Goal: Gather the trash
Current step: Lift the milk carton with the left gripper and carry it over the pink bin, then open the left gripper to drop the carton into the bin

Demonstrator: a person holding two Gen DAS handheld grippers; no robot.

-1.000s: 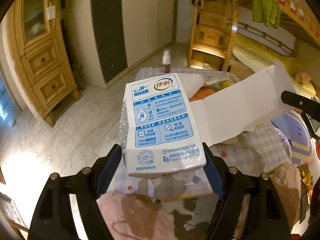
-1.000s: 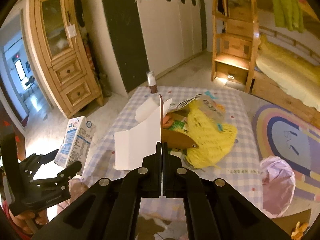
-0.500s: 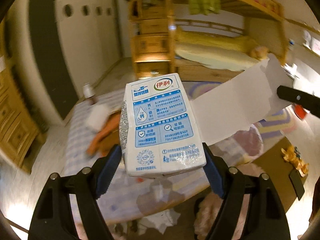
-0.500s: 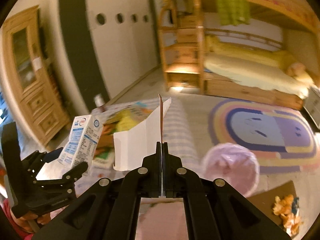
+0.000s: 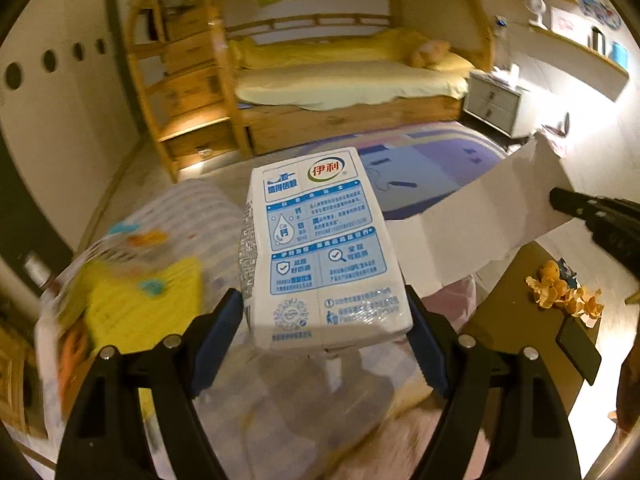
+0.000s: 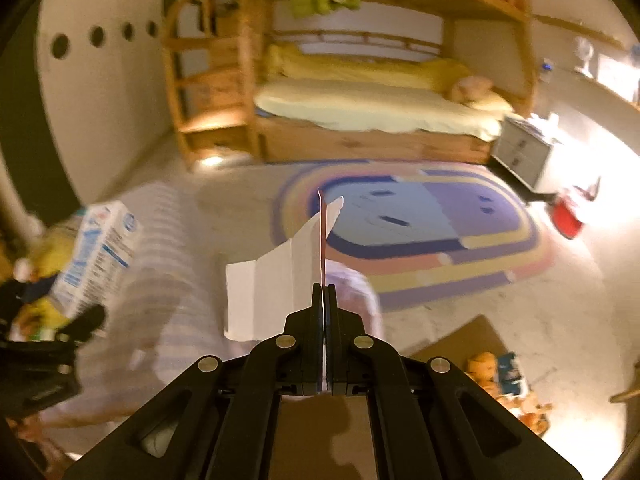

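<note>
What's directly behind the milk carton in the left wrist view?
Behind the milk carton held by the left gripper, the white cardboard sheet extends right, with the rug beyond. The sheet's left end is hidden behind the carton.

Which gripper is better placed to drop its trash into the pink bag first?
Probably the right gripper. Its flattened white carton hangs almost directly before the pink bag. The left gripper, shut on the milk carton, is farther to the side, over the checked tablecloth.
</note>
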